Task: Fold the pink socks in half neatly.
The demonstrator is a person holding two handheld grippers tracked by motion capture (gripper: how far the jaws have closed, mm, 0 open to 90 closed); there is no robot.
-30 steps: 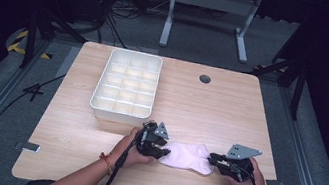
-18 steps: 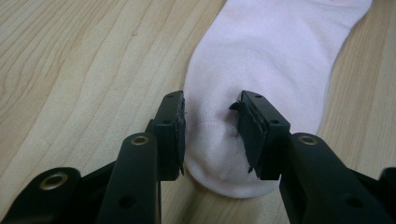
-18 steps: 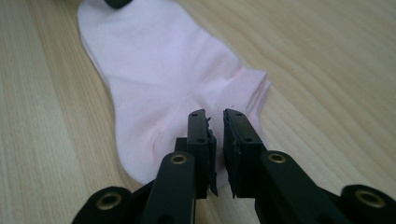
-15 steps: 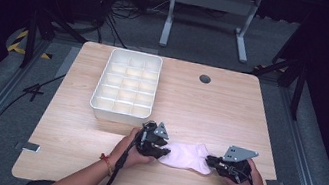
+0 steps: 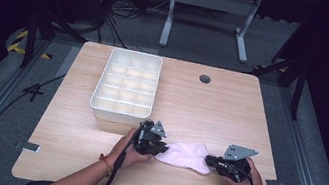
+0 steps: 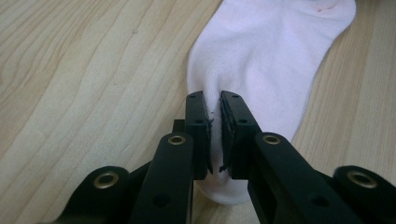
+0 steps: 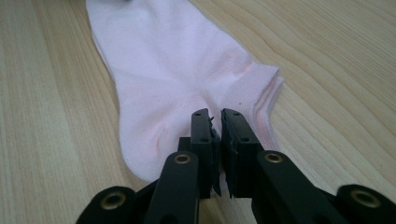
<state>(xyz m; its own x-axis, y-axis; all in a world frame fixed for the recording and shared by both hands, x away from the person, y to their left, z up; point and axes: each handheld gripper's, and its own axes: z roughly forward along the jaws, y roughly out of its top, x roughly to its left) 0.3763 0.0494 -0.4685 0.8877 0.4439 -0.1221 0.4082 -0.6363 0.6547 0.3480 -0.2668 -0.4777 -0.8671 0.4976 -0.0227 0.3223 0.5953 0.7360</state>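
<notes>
Left claw (image 6: 213, 100) closing, pinches sock (image 6: 261, 60) | right claw (image 7: 215, 116) pinches too | pinched fabric hidden

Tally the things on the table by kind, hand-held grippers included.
Pink sock: 1
White compartment tray: 1
Hand-held grippers: 2, the left hand-held gripper and the right hand-held gripper, each pinching one end of the sock
Total: 4

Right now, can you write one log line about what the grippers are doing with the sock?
left gripper: just closed, pinching pink sock | right gripper: pinching its other end | sock: flat on table | tray: untouched
</notes>
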